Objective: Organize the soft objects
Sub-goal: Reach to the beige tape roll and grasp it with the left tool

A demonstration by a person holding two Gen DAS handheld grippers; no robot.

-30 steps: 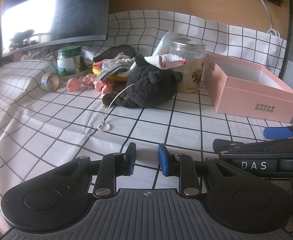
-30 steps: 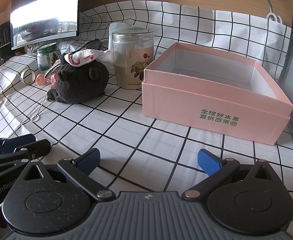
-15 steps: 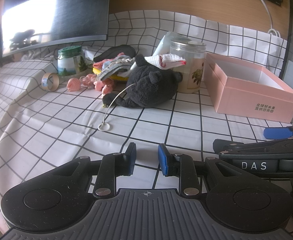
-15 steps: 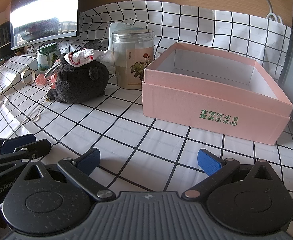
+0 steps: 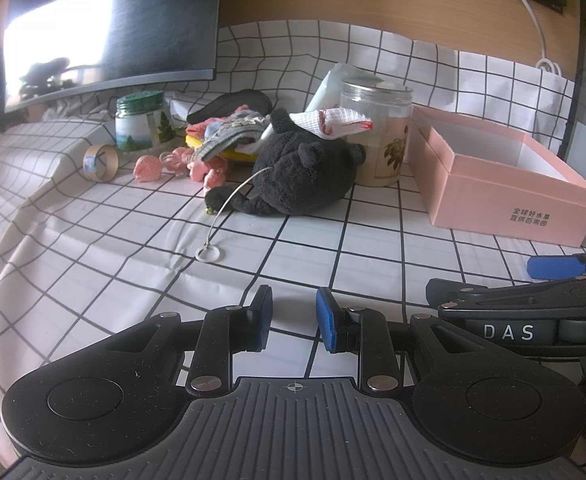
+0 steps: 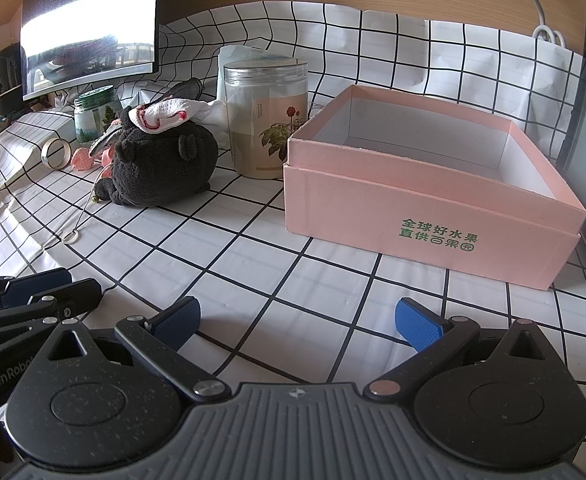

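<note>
A black plush toy (image 5: 305, 178) lies on the checked cloth with a white, red-edged cloth (image 5: 333, 122) on top; it also shows in the right wrist view (image 6: 165, 164). Behind it lies a pile of small fabric pieces (image 5: 229, 136) and pink soft bits (image 5: 149, 168). An open pink box (image 6: 425, 184) stands to the right (image 5: 505, 184). My left gripper (image 5: 293, 316) is low near the front edge, jaws a narrow gap apart and empty. My right gripper (image 6: 297, 318) is wide open and empty, in front of the box.
A clear jar with a flower label (image 6: 269, 120) stands between plush and box. A green-lidded jar (image 5: 141, 124), a tape roll (image 5: 101, 162) and a monitor (image 5: 105, 24) are at the back left. A string with a white ring (image 5: 209, 254) trails from the plush.
</note>
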